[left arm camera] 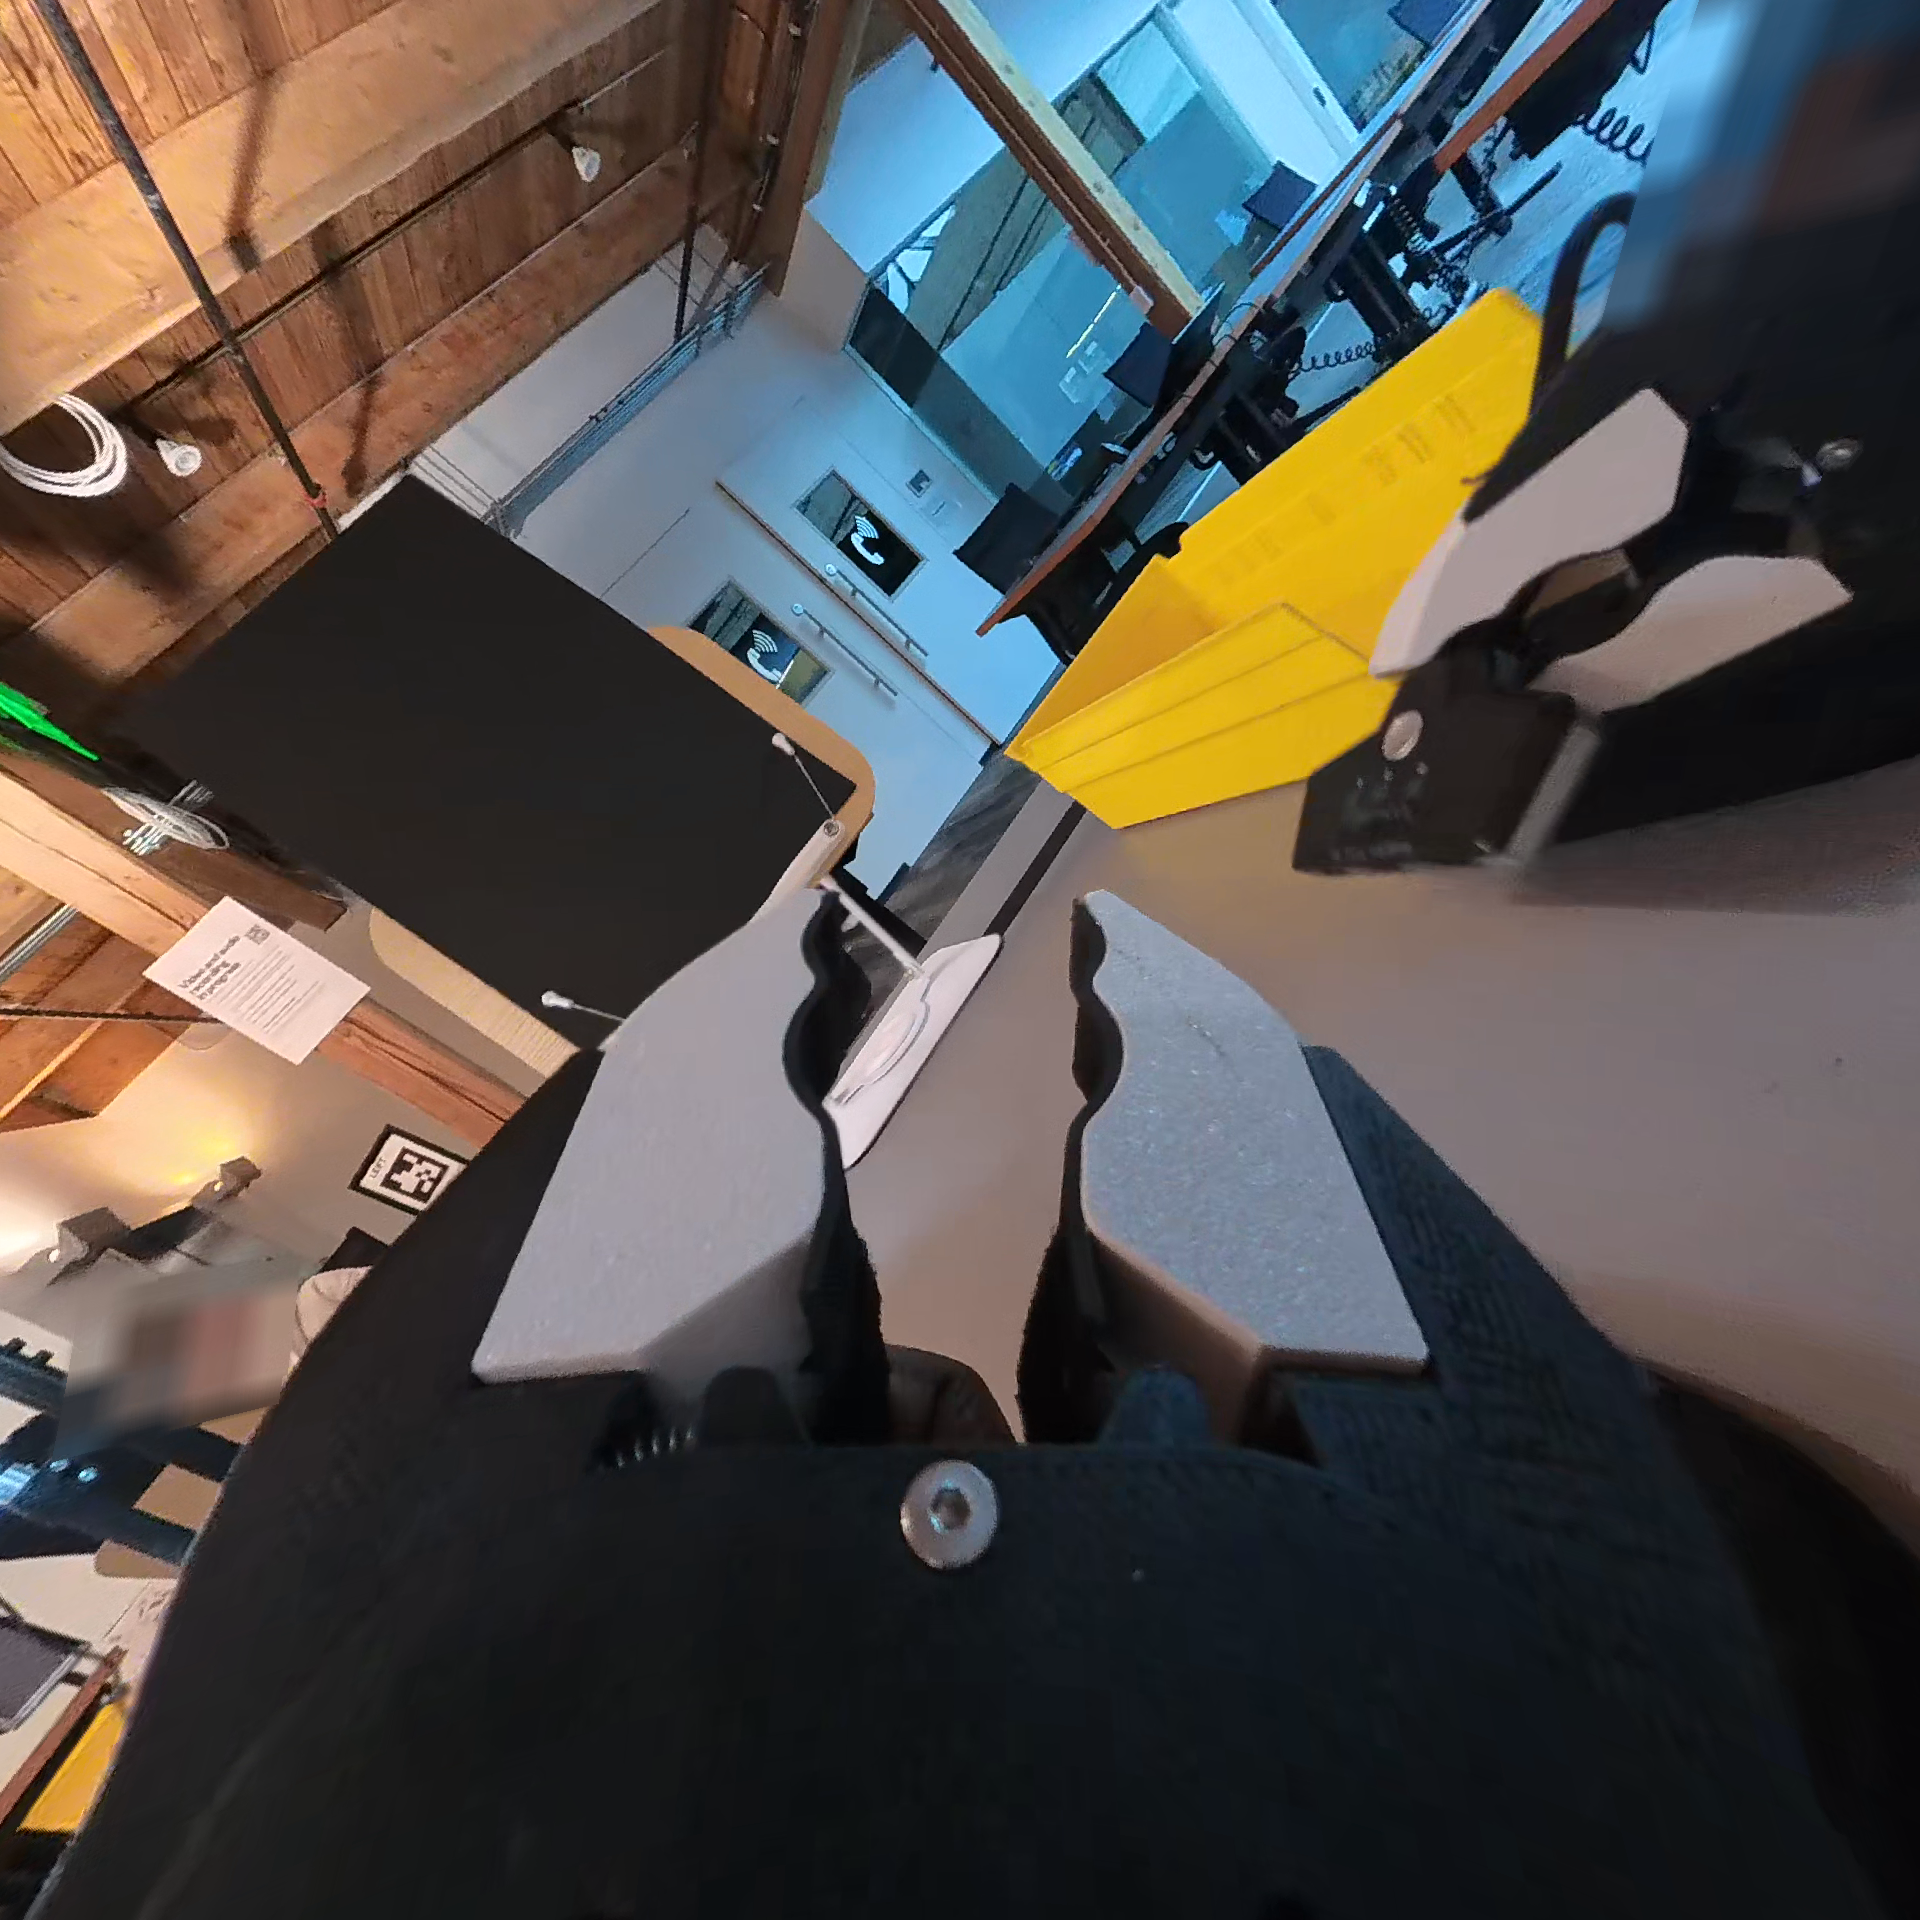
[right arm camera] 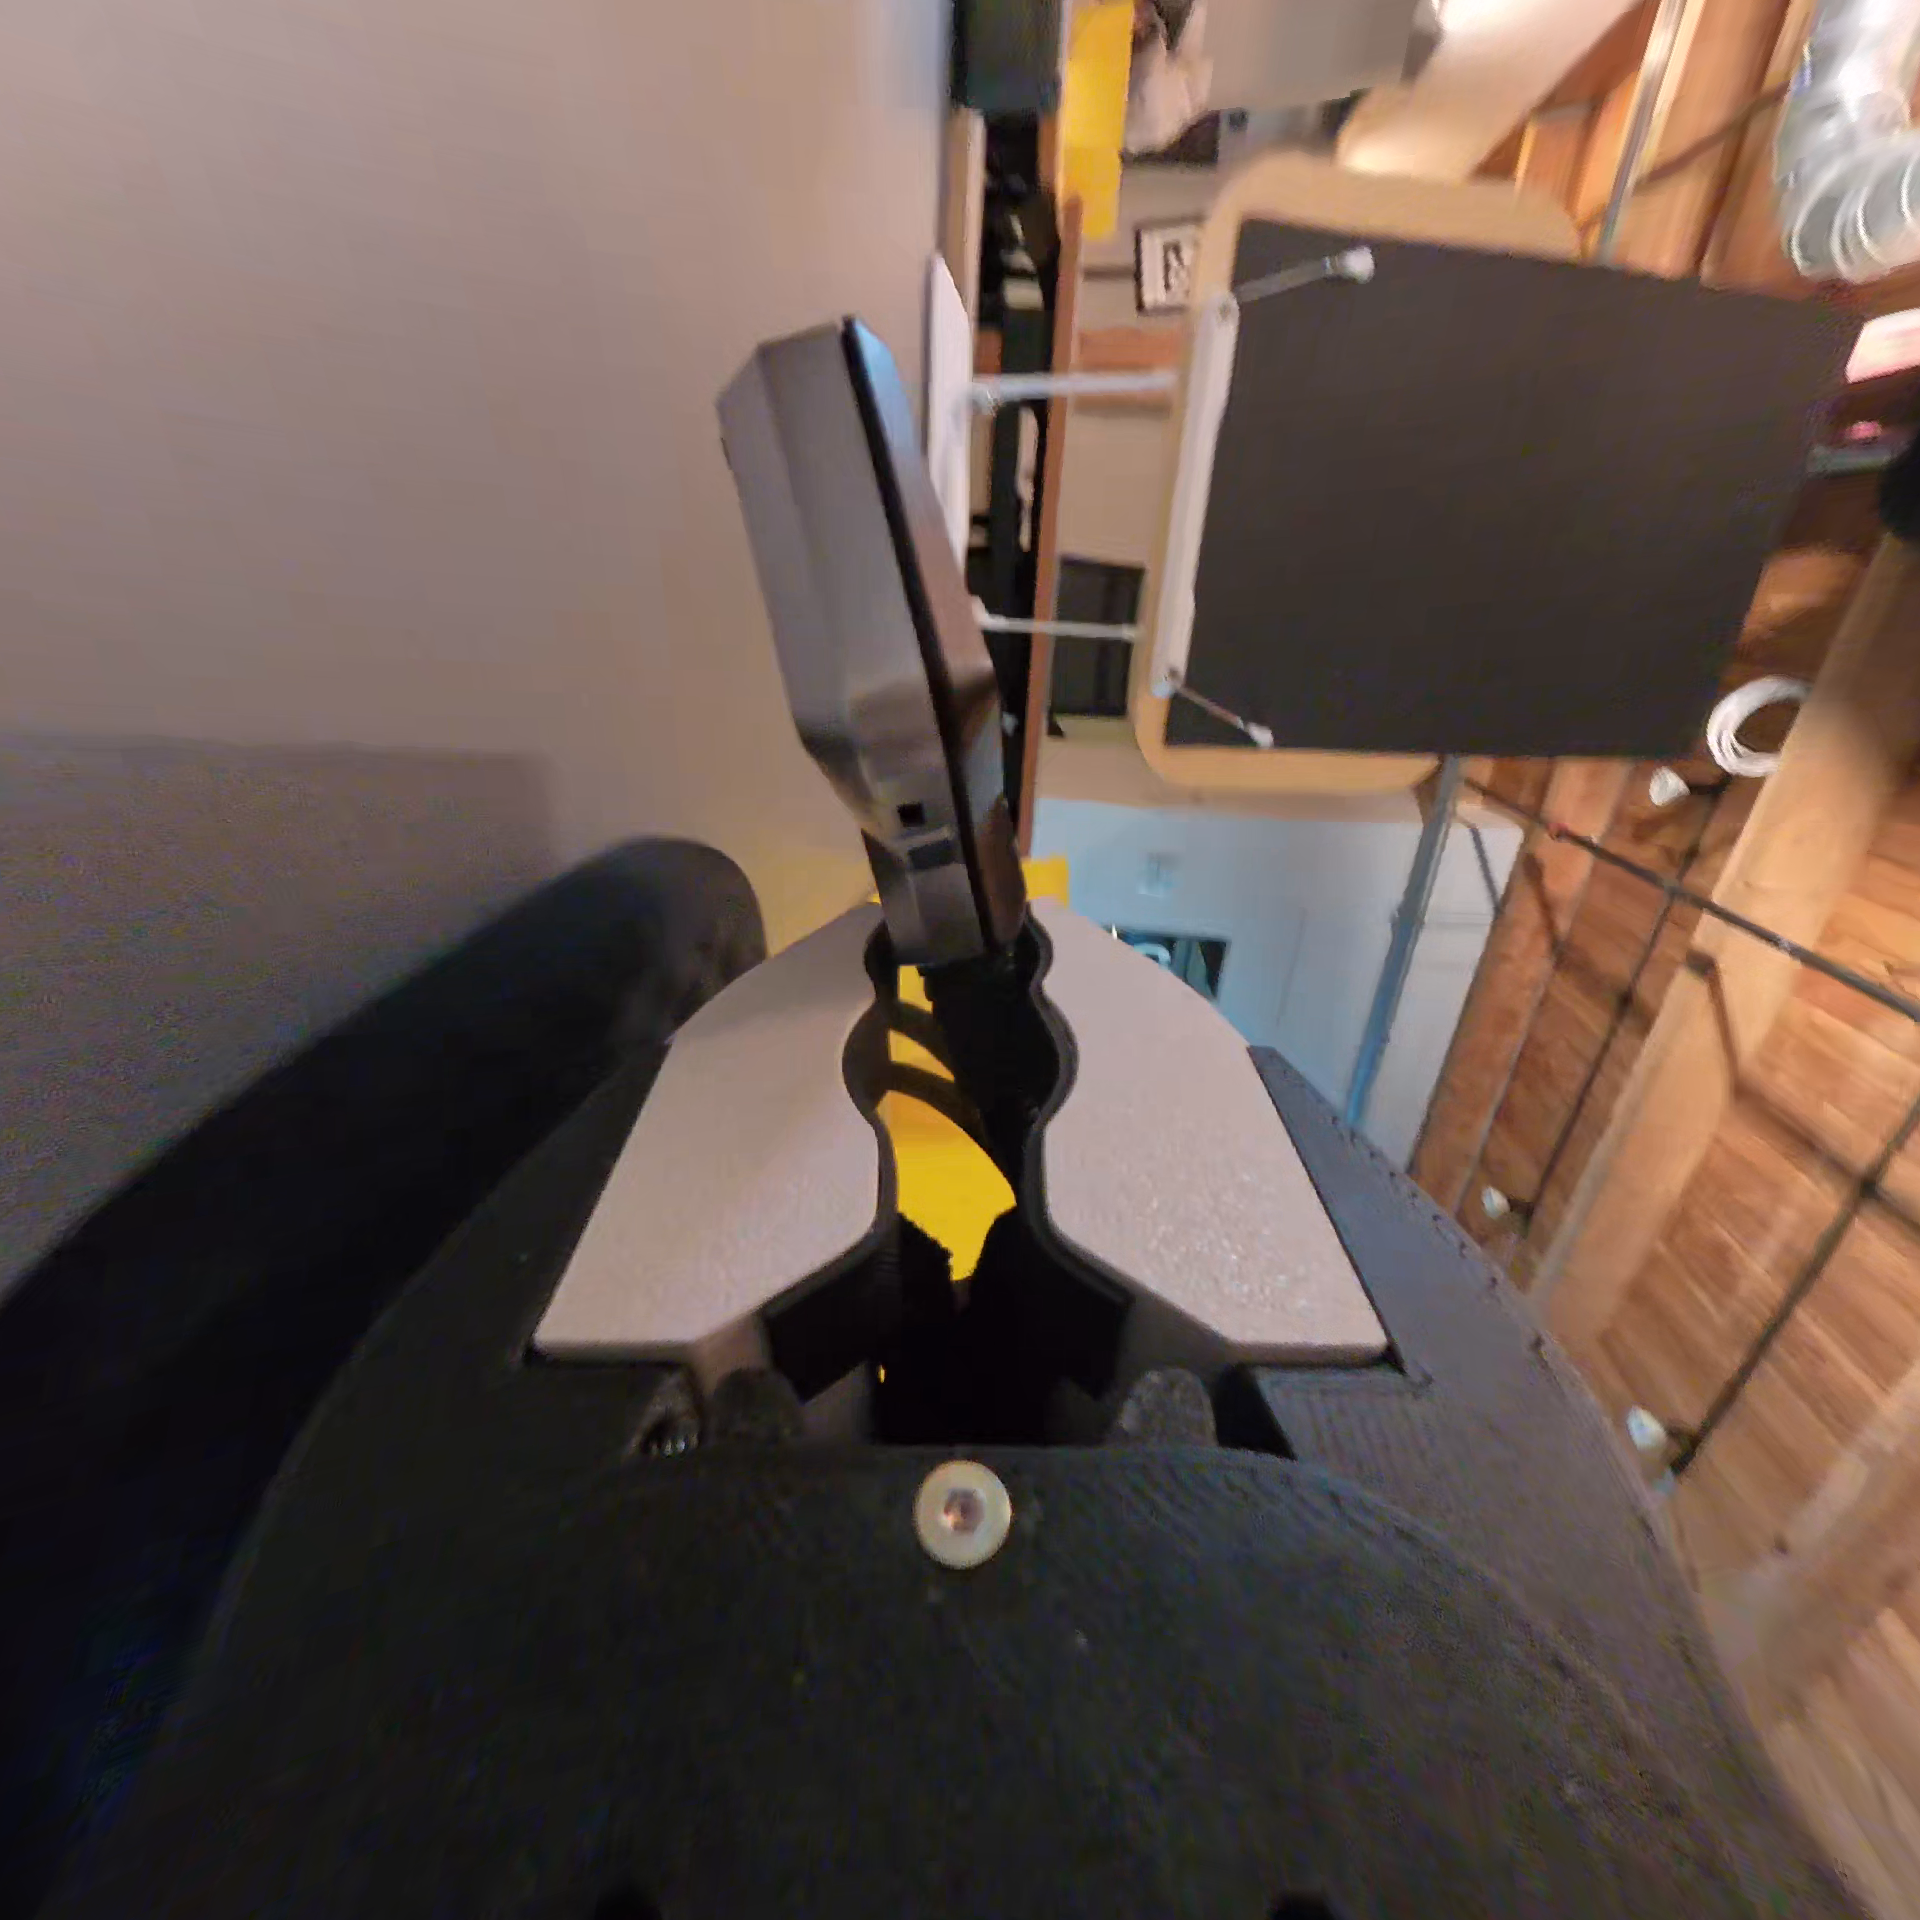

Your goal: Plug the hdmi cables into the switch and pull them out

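My right gripper (right arm camera: 956, 935) is shut on the black plug end (right arm camera: 940, 894) of an HDMI cable (right arm camera: 987, 1049) that sits in the flat black switch (right arm camera: 857, 582). The switch sticks out past the fingertips, close over the grey table (right arm camera: 416, 364). The cable runs back between the fingers. In the left wrist view the right gripper (left arm camera: 1475, 665) and the switch (left arm camera: 1403, 800) are at the upper right, low on the table (left arm camera: 1351, 1091). My left gripper (left arm camera: 956, 925) is open and empty, to the left of the switch and apart from it.
A yellow bin (left arm camera: 1247, 644) stands on the table behind the switch. A black panel on a white stand (left arm camera: 468, 727) rises at the table's far edge, with its white base plate (left arm camera: 914, 1039) just beyond my left fingertips. It also shows in the right wrist view (right arm camera: 1455, 499). My right fingertips sit around 20 cm from my left ones.
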